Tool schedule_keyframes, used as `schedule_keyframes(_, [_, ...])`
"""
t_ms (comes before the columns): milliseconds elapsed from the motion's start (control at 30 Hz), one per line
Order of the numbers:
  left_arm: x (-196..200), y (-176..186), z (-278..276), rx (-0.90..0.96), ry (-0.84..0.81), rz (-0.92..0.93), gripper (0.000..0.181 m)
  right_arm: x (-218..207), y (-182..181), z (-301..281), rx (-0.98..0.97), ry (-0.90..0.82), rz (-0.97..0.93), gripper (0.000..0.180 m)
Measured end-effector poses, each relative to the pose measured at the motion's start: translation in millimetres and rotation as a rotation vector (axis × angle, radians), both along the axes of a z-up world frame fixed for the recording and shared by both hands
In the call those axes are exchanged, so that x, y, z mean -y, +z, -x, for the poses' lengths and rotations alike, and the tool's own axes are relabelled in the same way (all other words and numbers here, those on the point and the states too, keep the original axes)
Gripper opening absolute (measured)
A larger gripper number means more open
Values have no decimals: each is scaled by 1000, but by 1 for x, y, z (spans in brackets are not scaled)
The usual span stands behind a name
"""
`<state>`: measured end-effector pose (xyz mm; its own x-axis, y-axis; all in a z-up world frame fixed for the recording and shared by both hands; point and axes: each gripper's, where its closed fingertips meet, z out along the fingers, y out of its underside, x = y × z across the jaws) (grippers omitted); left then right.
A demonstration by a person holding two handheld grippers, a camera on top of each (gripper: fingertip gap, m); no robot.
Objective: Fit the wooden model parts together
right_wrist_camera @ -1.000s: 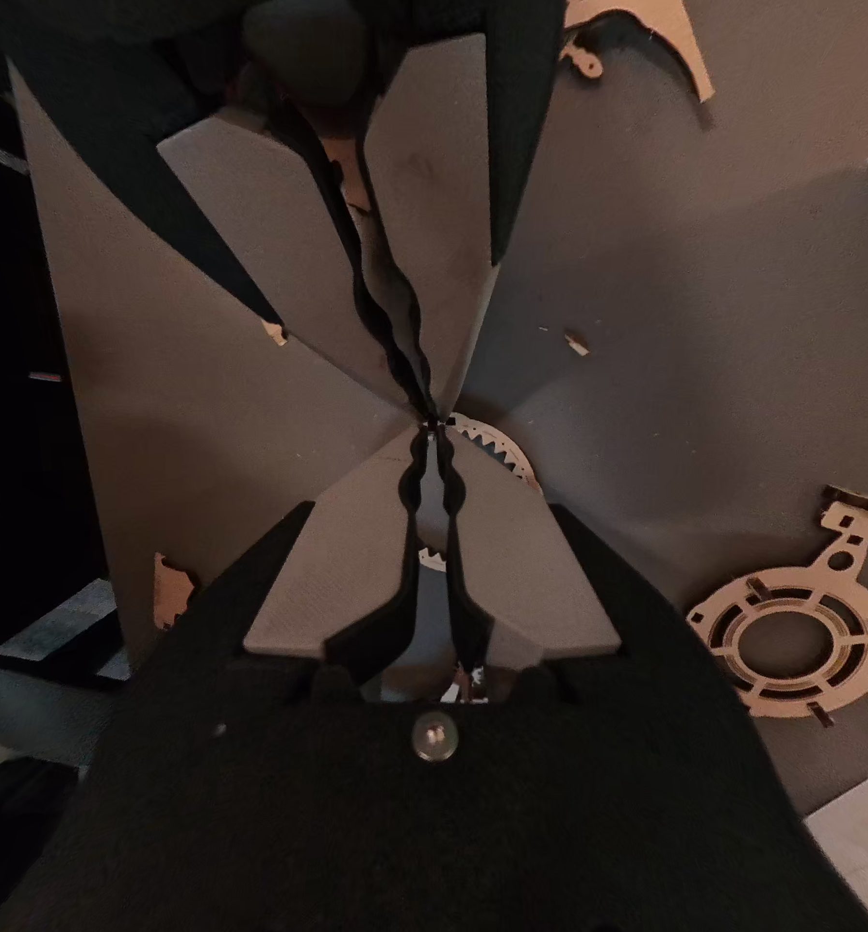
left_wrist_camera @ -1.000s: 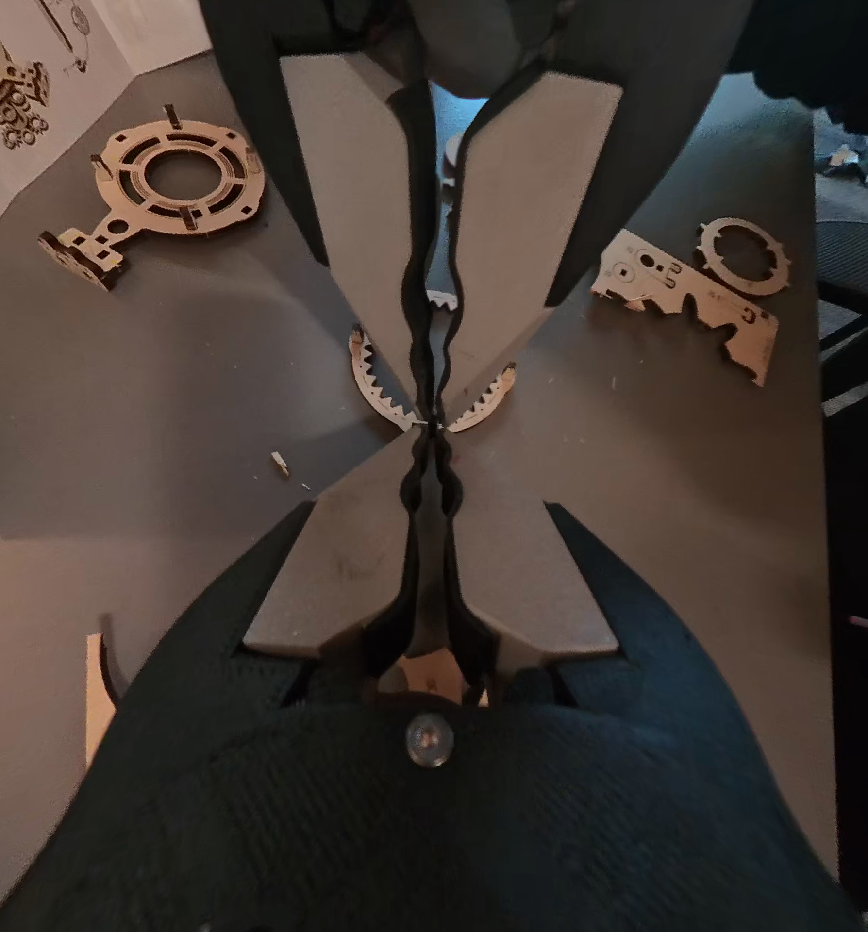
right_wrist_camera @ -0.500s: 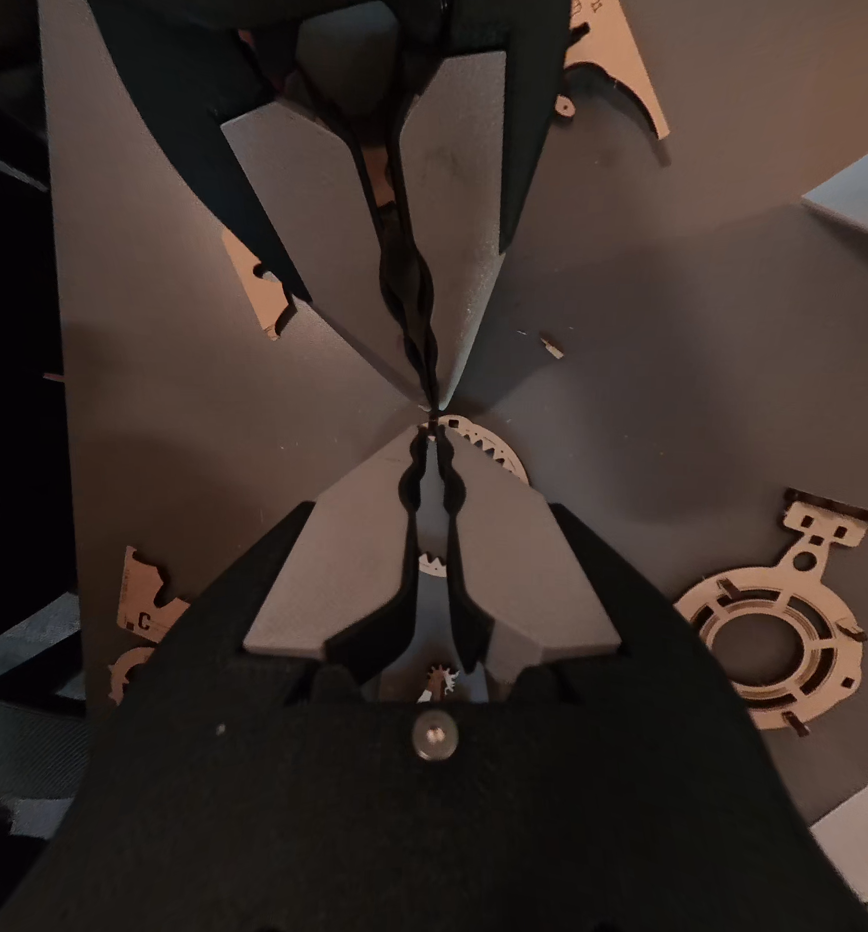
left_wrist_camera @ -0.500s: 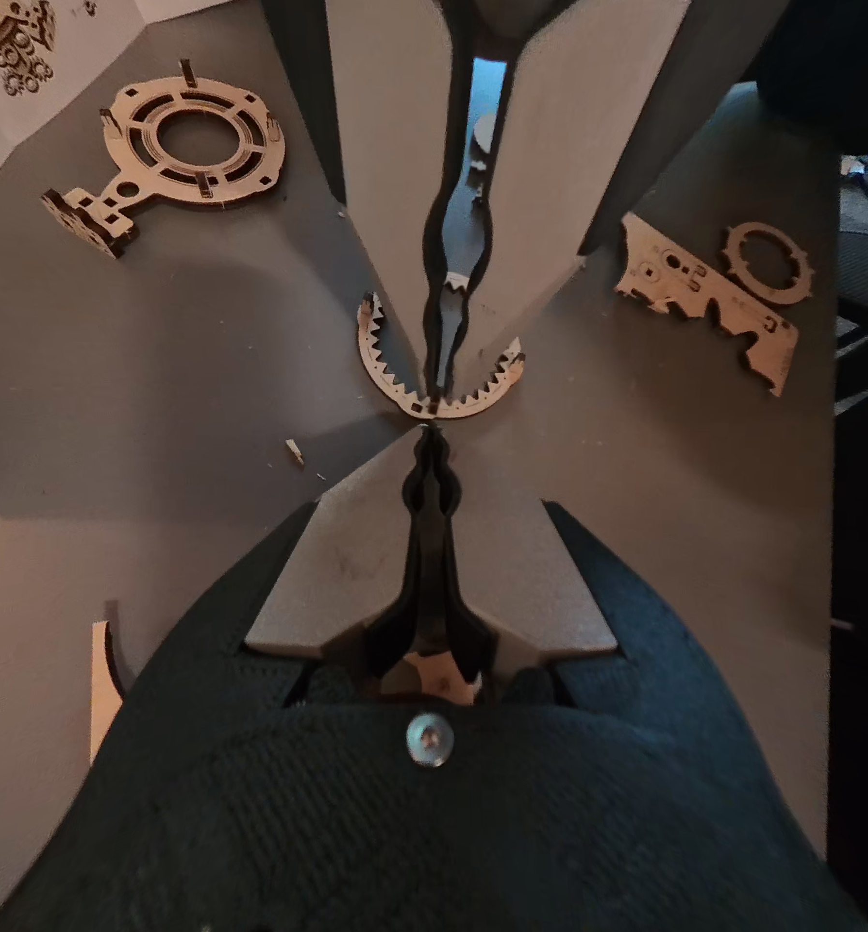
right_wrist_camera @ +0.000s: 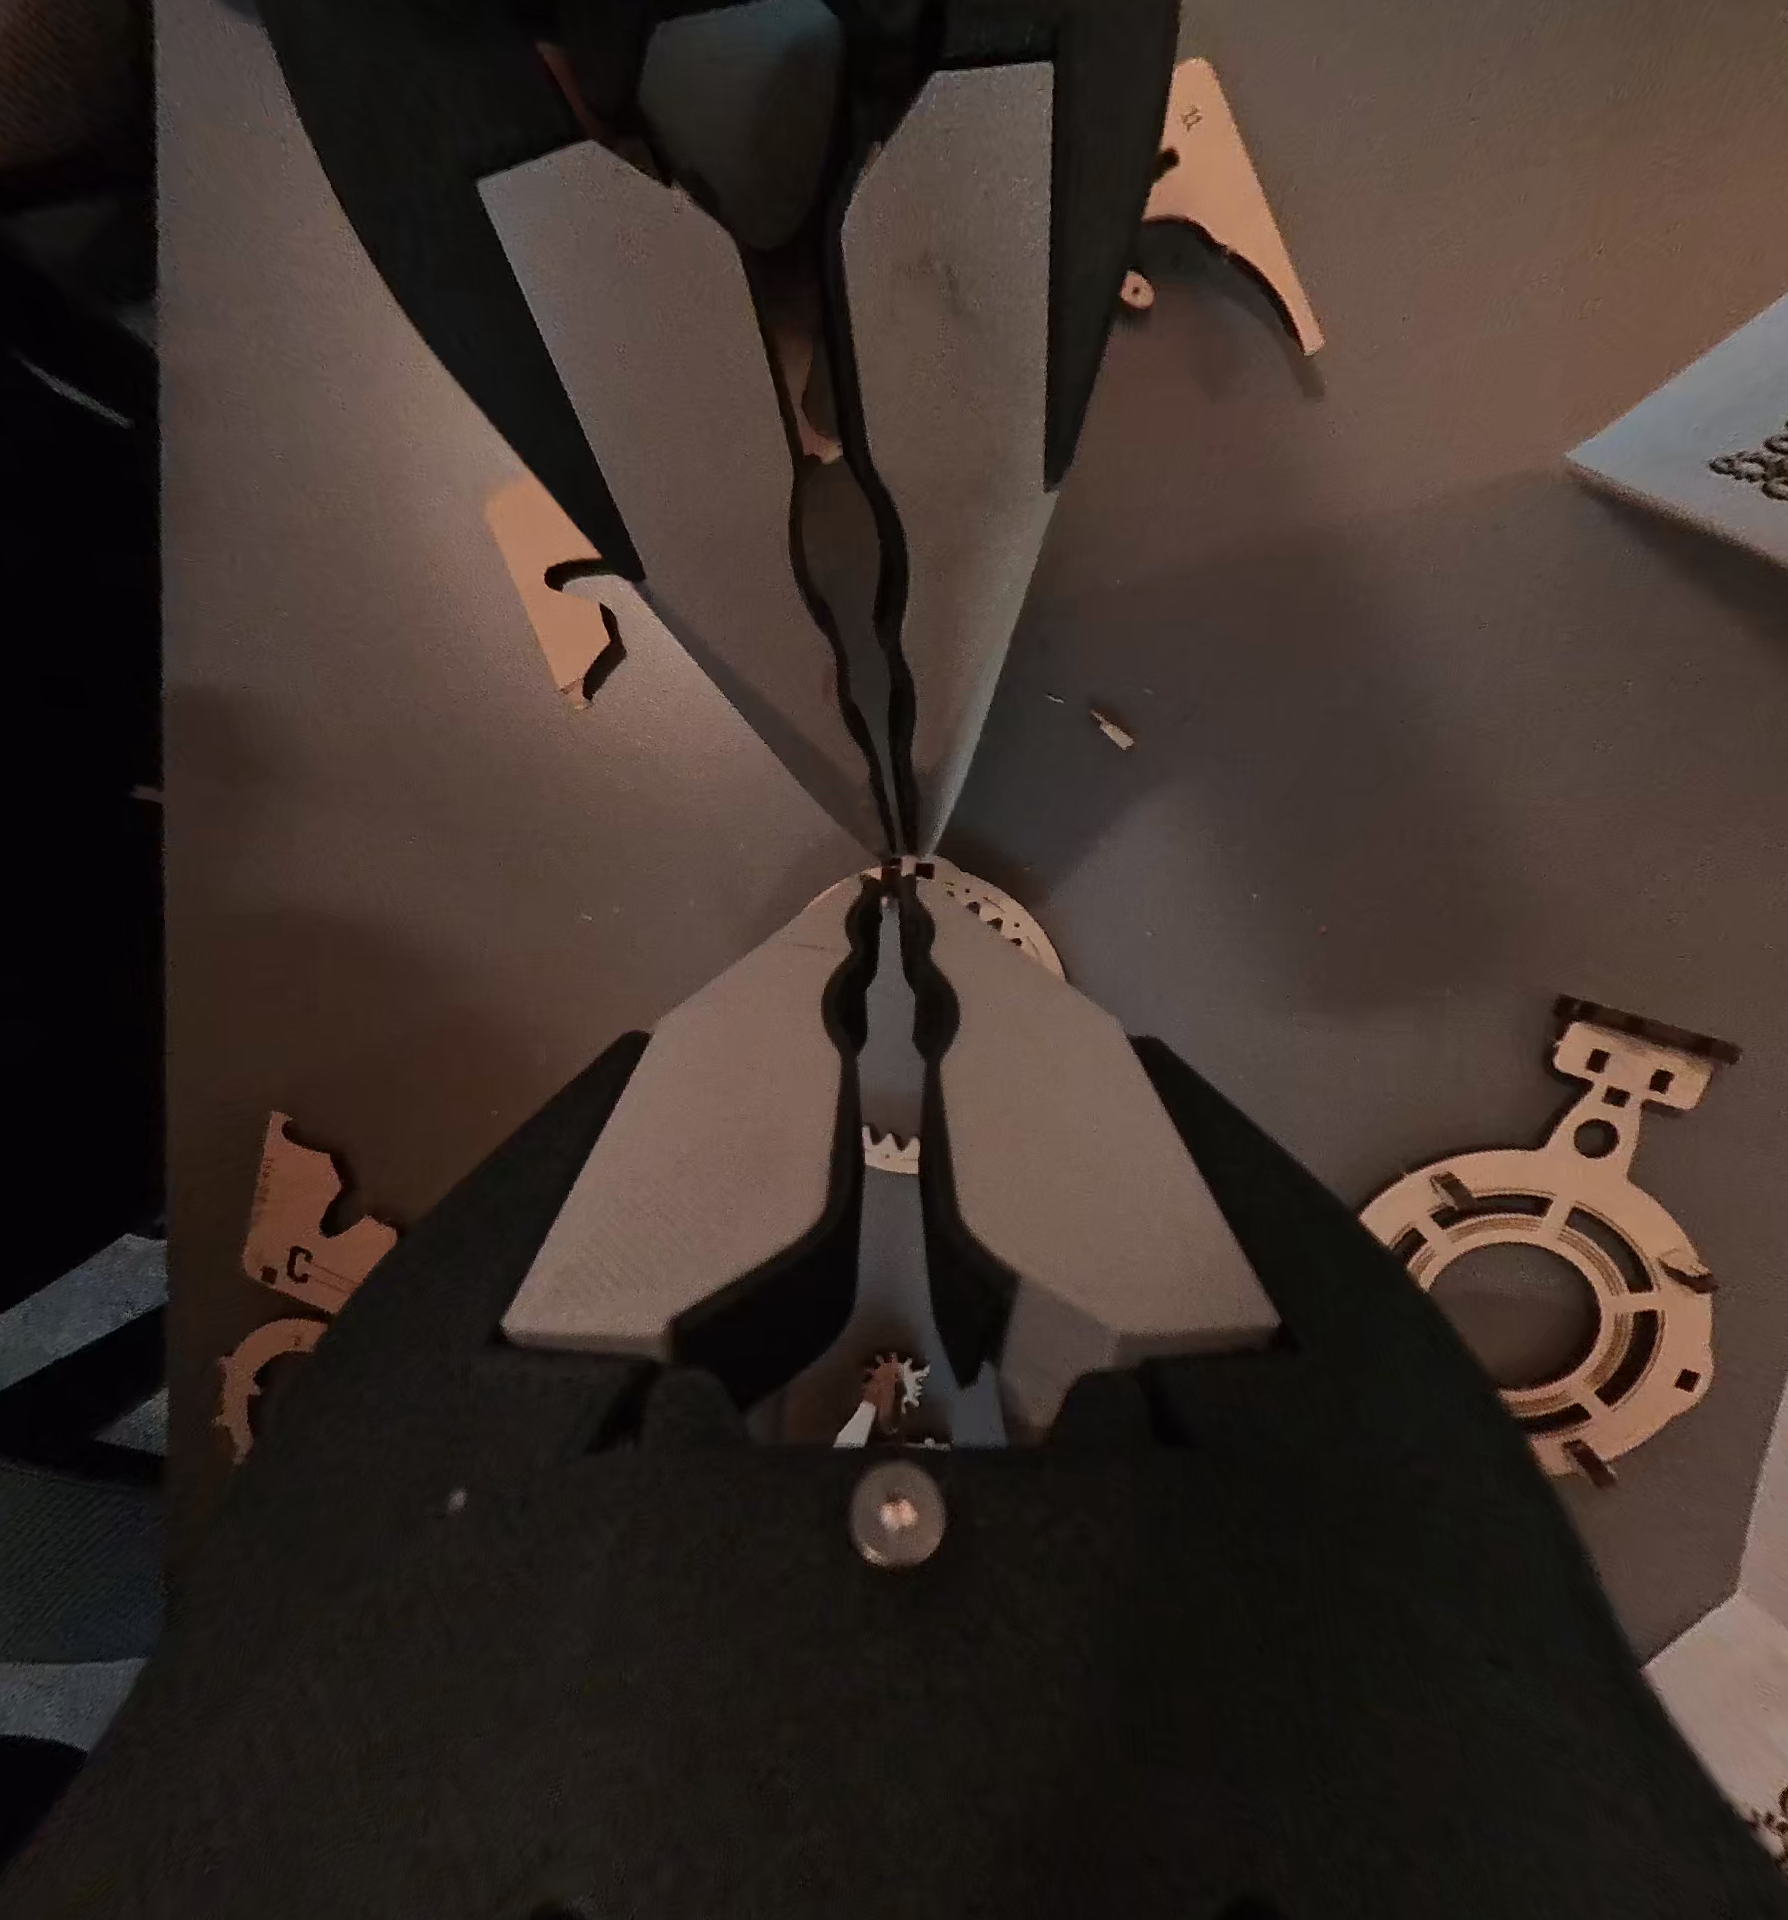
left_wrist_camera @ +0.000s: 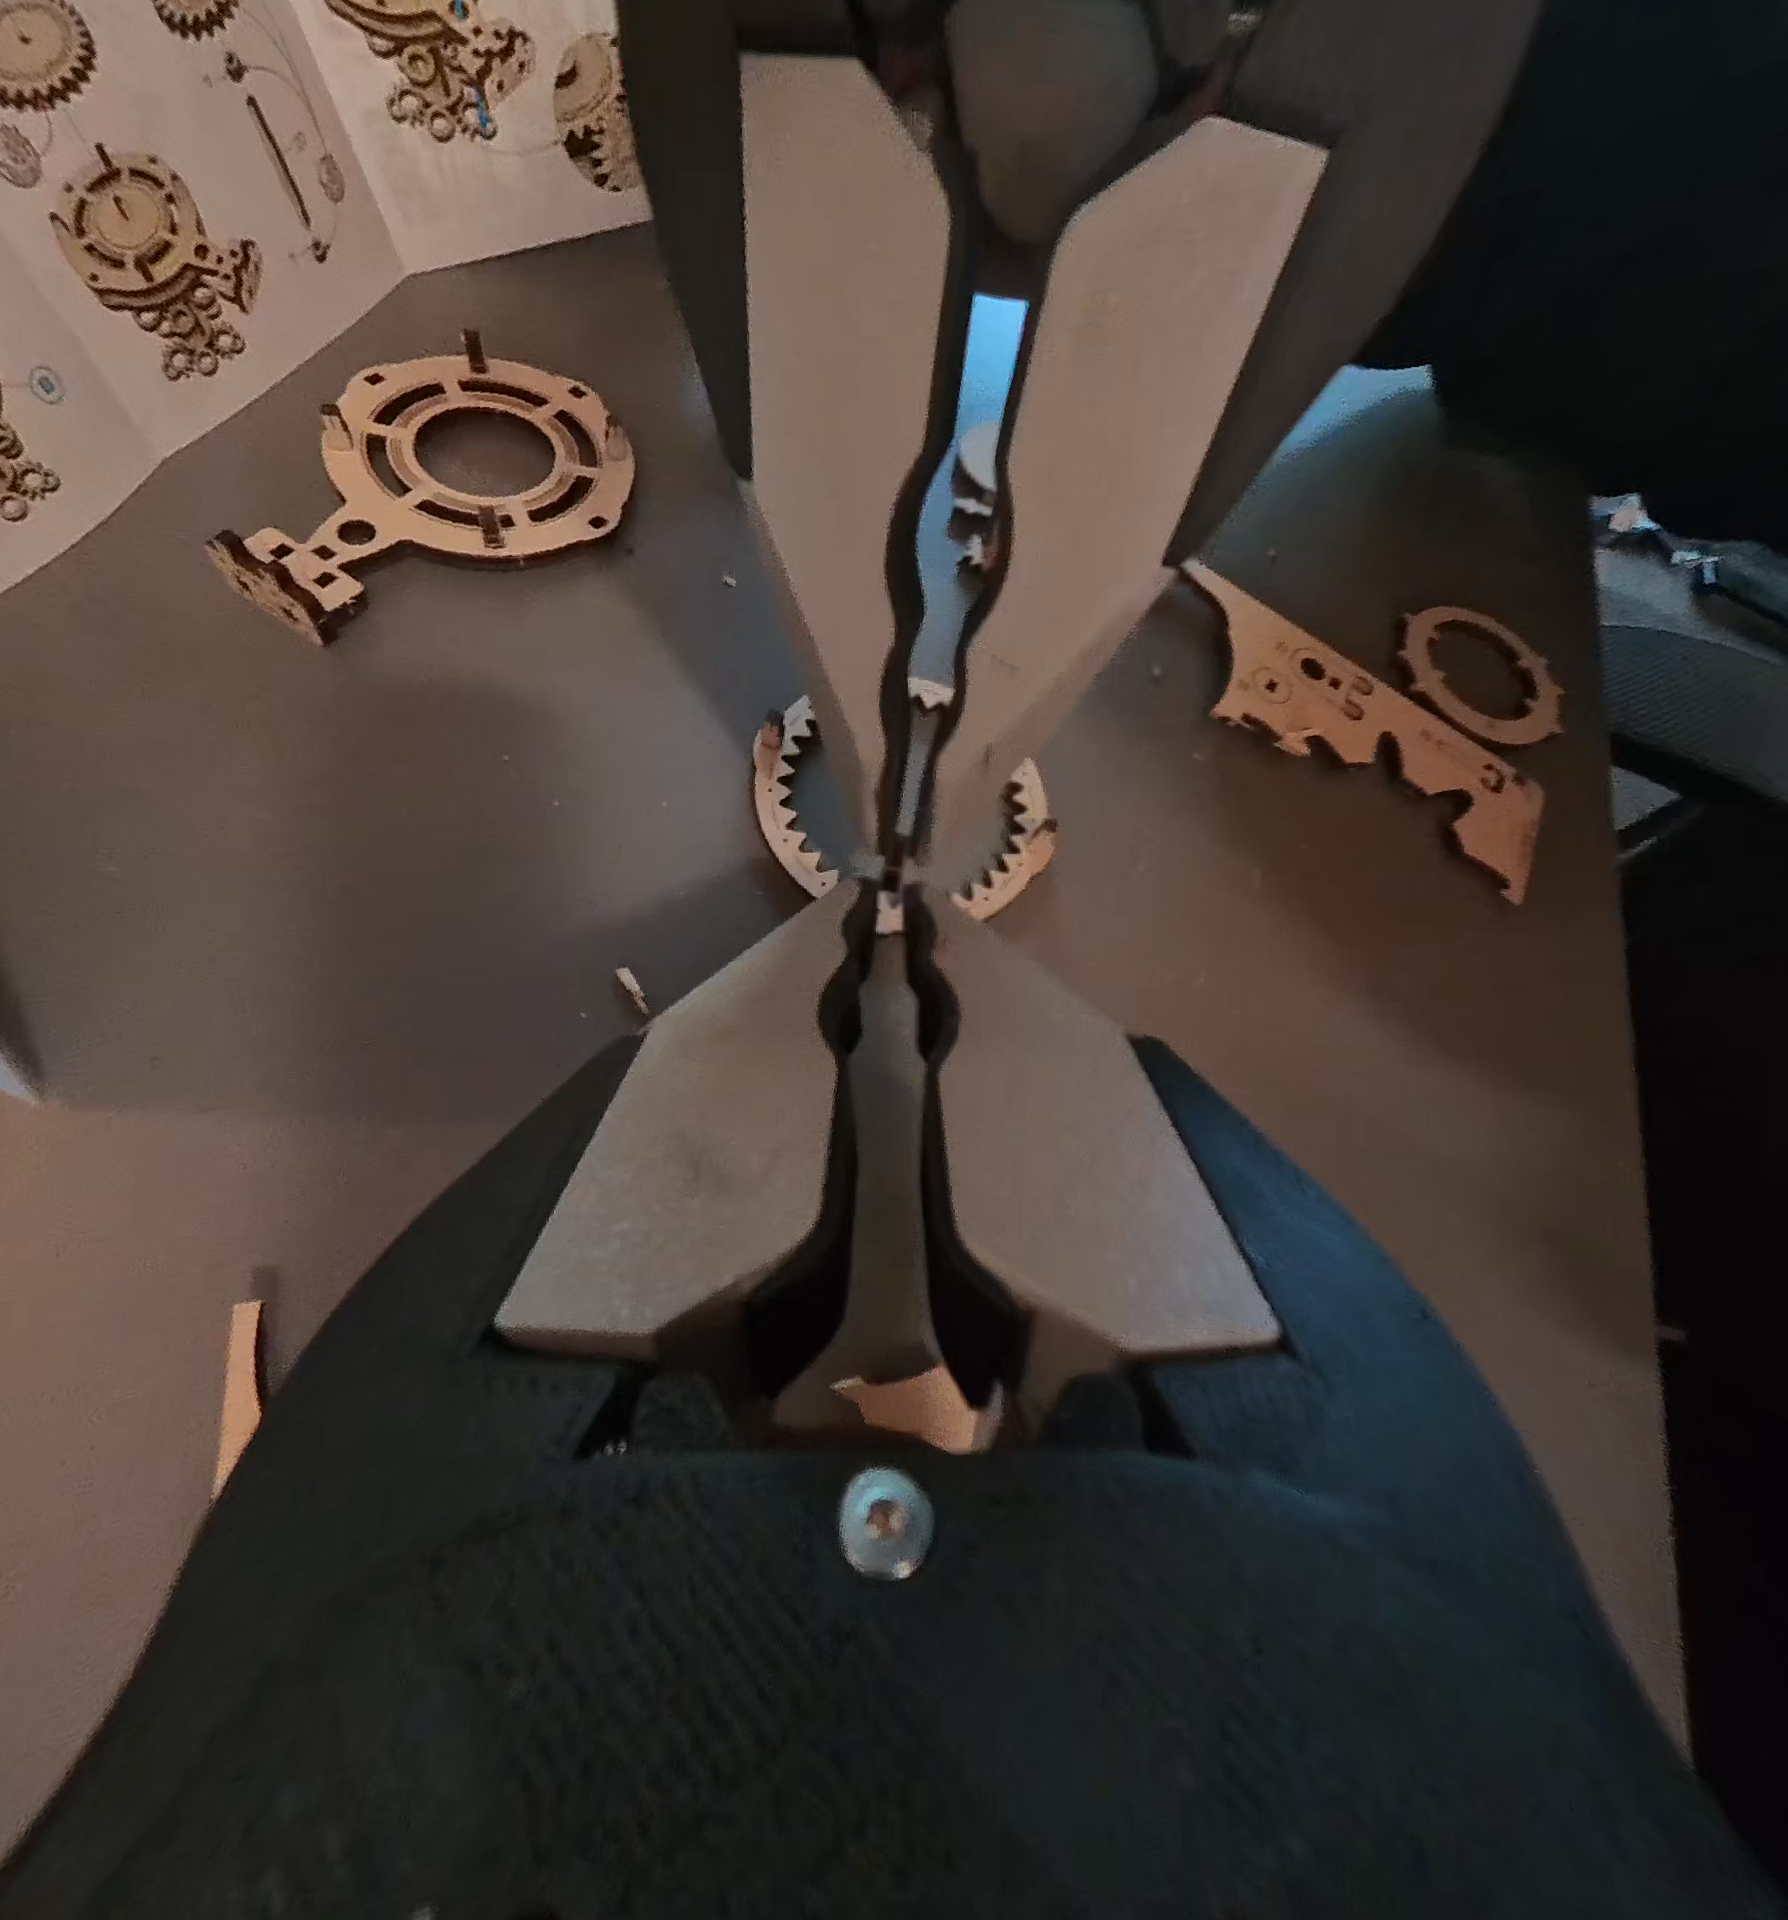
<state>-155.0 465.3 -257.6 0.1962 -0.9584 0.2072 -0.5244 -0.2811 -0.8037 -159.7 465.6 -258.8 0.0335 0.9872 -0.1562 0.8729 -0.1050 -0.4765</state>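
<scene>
A pale wooden toothed ring lies on the dark grey table, partly hidden by both grippers. My left gripper reaches in from the near side, and its tips pinch the ring's near rim through a narrow slit. My right gripper comes from the far side and meets it tip to tip. In the right wrist view the right gripper lies over the ring, nearly shut at the same rim spot, facing the left gripper. Whether a small peg sits between the tips is hidden.
A round slotted frame part lies at the back left, also in the right wrist view. A notched sheet offcut and a small ring lie near the table's right edge. Instruction sheets stand behind. More offcuts lie nearby. My left and right fingertips are right by each other.
My left gripper's jaws, fully shut half a second ago, now stand a narrow slit apart over the ring's rim. The right gripper keeps the same narrow gap. Both views shifted slightly.
</scene>
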Motion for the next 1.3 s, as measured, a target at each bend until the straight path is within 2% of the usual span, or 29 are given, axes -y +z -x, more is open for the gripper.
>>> schedule_keyframes(67, [3,0,0,8,-14,35,8,-1,3,0,-16,-6,0,0])
schedule_keyframes(200, [4,2,-1,18,-18,21,1,3,8,2,-47,6,34,0])
schedule_keyframes(633, [4,13,-3,99,-11,77,6,4,23,9,-180,-16,138,0])
schedule_keyframes(800, [7,18,-4,140,-28,93,0,4,29,9,-211,-20,169,0])
schedule_keyframes(1300, [5,13,-2,99,-9,76,1,0,28,10,-212,-26,96,3])
